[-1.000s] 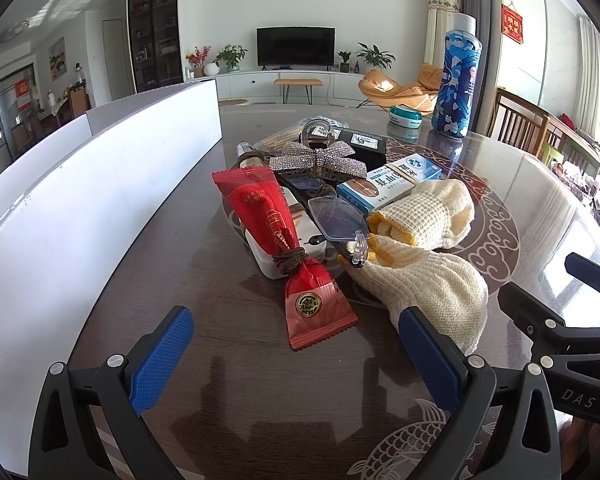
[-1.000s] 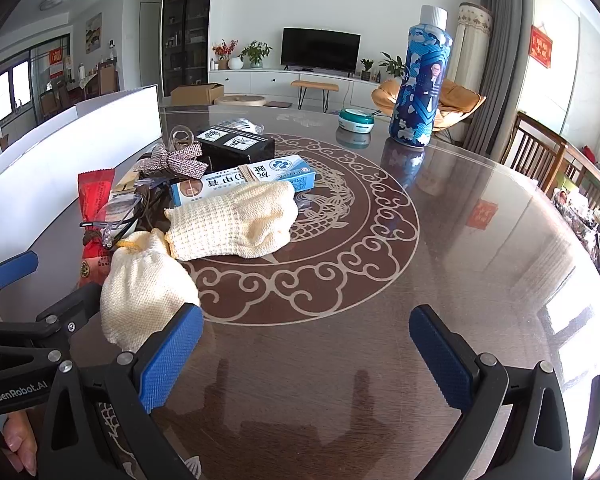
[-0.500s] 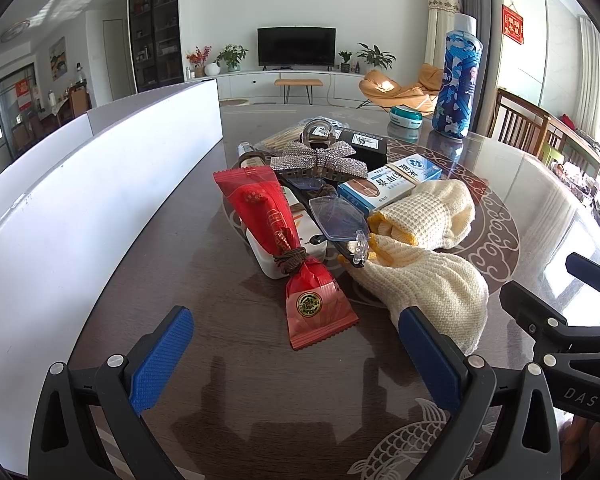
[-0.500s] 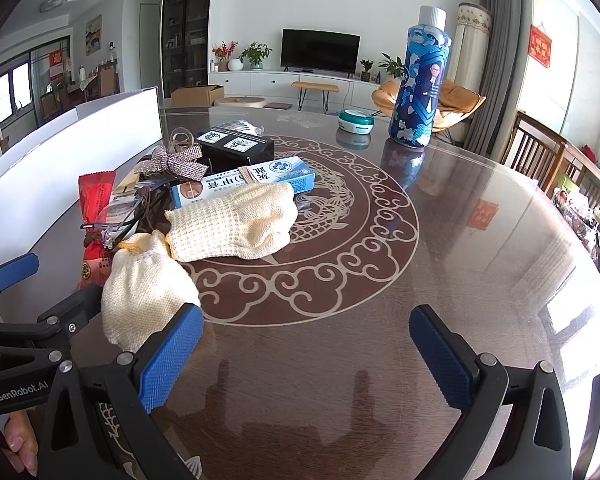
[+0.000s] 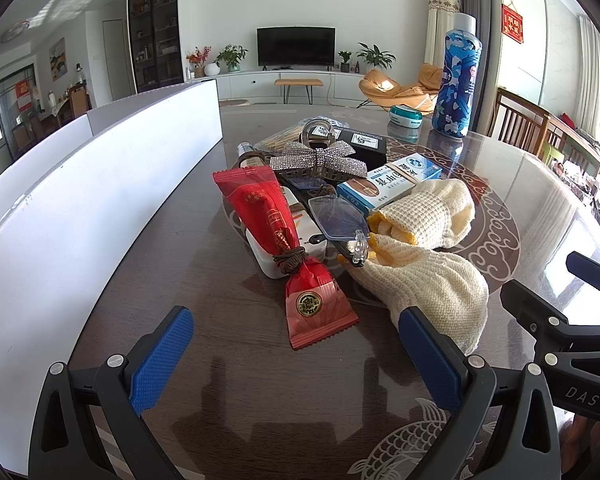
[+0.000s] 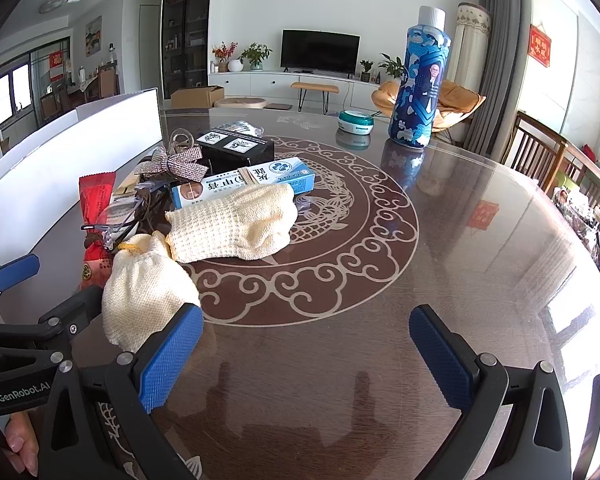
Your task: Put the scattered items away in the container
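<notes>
Both grippers hung low over the table (image 6: 440, 240), left gripper (image 5: 296, 356) and right gripper (image 6: 304, 356) with jaws wide apart, holding nothing. Scattered pile sat mid-table: red packet (image 5: 284, 236) nearest left gripper, two knit gloves (image 5: 424, 280) right of it (blue box (image 5: 388, 184) behind). White container (image 5: 80, 204) ran along the left edge.

Bright daylight from the right glares off the table (image 6: 500, 240); fisheye-warped edges.
</notes>
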Tool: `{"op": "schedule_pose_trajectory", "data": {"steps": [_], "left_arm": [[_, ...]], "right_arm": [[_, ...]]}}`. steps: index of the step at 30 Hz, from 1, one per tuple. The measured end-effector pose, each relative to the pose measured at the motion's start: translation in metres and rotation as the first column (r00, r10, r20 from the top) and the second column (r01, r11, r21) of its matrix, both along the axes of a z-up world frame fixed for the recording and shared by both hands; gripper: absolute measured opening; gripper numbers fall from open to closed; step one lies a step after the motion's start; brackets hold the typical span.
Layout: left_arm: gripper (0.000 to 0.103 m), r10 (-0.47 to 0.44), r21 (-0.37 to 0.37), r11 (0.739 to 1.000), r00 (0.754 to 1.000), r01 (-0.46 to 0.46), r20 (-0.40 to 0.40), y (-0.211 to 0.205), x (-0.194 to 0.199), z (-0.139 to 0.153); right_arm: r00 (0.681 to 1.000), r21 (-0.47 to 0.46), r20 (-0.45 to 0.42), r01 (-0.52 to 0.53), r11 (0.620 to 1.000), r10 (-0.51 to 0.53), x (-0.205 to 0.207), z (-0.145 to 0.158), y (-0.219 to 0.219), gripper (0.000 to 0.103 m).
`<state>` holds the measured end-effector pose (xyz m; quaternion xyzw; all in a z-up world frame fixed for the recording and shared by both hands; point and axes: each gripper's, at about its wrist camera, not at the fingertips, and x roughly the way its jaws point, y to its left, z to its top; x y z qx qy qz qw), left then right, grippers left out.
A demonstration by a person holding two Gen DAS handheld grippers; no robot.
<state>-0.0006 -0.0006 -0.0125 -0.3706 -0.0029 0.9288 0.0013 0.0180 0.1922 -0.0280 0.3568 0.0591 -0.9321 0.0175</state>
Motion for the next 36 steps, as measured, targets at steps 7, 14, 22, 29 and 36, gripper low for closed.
{"op": "schedule_pose_trajectory", "data": {"steps": [7, 14, 22, 29, 36], "left_arm": [[0.103, 0.000, -0.001, 1.000, 1.000, 0.000, 0.000, 0.000, 0.000, 0.000], [0.103, 0.000, -0.001, 1.000, 1.000, 0.000, 0.000, 0.000, 0.000, 0.000], [0.103, 0.010, -0.004, 1.000, 1.000, -0.010, -0.003, -0.001, 0.002, 0.000], [0.103, 0.005, -0.004, 1.000, 1.000, -0.005, -0.007, -0.002, 0.004, 0.001], [0.103, 0.010, 0.021, 1.000, 1.000, -0.011, 0.011, -0.011, 0.006, 0.000]], "right_arm": [[1.000, -0.001, 0.000, 0.000, 1.000, 0.000, 0.000, 0.000, 0.000, 0.103], [1.000, -0.005, 0.002, -0.002, 1.000, 0.002, 0.000, 0.000, 0.000, 0.103], [0.999, -0.043, 0.045, -0.001, 0.999, 0.003, -0.006, -0.006, 0.006, 0.103], [0.998, -0.041, 0.056, -0.012, 0.999, 0.014, -0.009, -0.008, 0.003, 0.103], [0.997, -0.051, 0.072, -0.022, 0.998, 0.025, -0.012, -0.011, 0.004, 0.103]]}}
